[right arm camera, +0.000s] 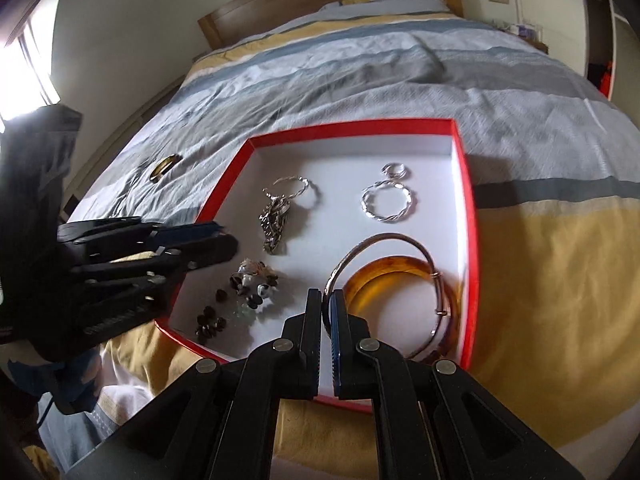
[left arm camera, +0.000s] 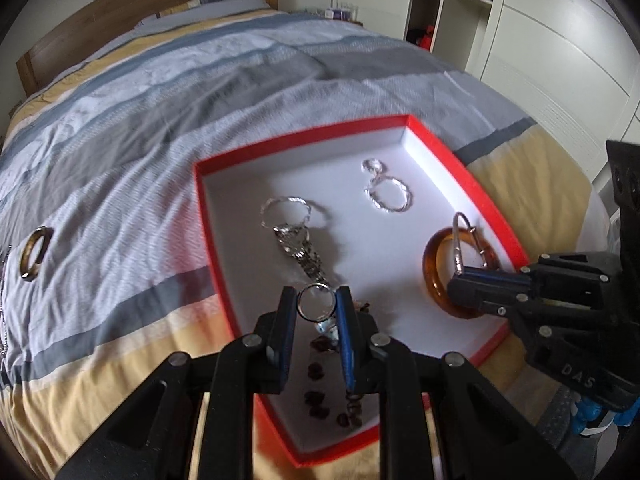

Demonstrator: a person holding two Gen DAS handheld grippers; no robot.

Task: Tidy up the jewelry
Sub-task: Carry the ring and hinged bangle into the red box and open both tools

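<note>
A big bed [left arm camera: 168, 92] holds everything. Its blanket [right arm camera: 400, 72] has blue, grey, white and yellow stripes and is a bit wrinkled. A red box [left arm camera: 496, 224] with a white inside sits on the blanket. A brown ring [left arm camera: 34, 254] lies on the blanket, well apart from the box.

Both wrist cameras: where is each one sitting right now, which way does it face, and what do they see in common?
Left wrist: over the red box's near-left corner, facing the headboard; own left gripper pinching a silver ring, right gripper at right.
Right wrist: over the box's near edge, facing the headboard; own right gripper shut on the thin silver bangle, left gripper at left.
Shared: box, amber bangle, twisted silver hoop, striped bedspread.
</note>
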